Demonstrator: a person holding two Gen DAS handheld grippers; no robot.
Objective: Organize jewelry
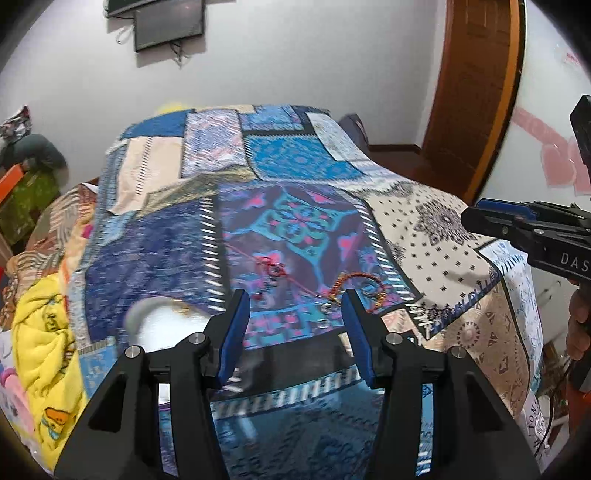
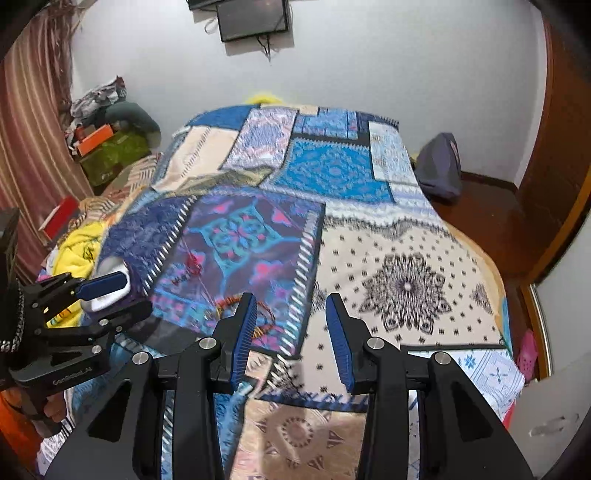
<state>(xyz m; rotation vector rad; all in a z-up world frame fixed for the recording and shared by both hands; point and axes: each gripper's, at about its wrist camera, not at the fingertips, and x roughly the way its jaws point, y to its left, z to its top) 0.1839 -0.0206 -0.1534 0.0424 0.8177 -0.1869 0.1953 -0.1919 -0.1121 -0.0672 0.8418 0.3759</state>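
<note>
A red beaded necklace [image 1: 271,271] lies on the patchwork bedspread [image 1: 295,166], just beyond my left gripper [image 1: 295,306], which is open and empty above it. An orange-brown beaded bangle [image 1: 354,284] lies just right of it, near the right finger. A white dish-like container [image 1: 162,325] sits at the left finger, blurred. In the right wrist view, my right gripper [image 2: 291,314] is open and empty over the bedspread [image 2: 406,258]; the bangle [image 2: 236,306] lies by its left finger, the necklace [image 2: 192,266] farther left, the white container [image 2: 110,284] behind the left gripper [image 2: 107,291].
A yellow blanket [image 1: 40,332] and piled clothes lie at the bed's left side. A wooden door [image 1: 476,92] stands at the right. A dark bag [image 2: 439,166] sits on the floor past the bed. A wall screen [image 2: 255,18] hangs behind.
</note>
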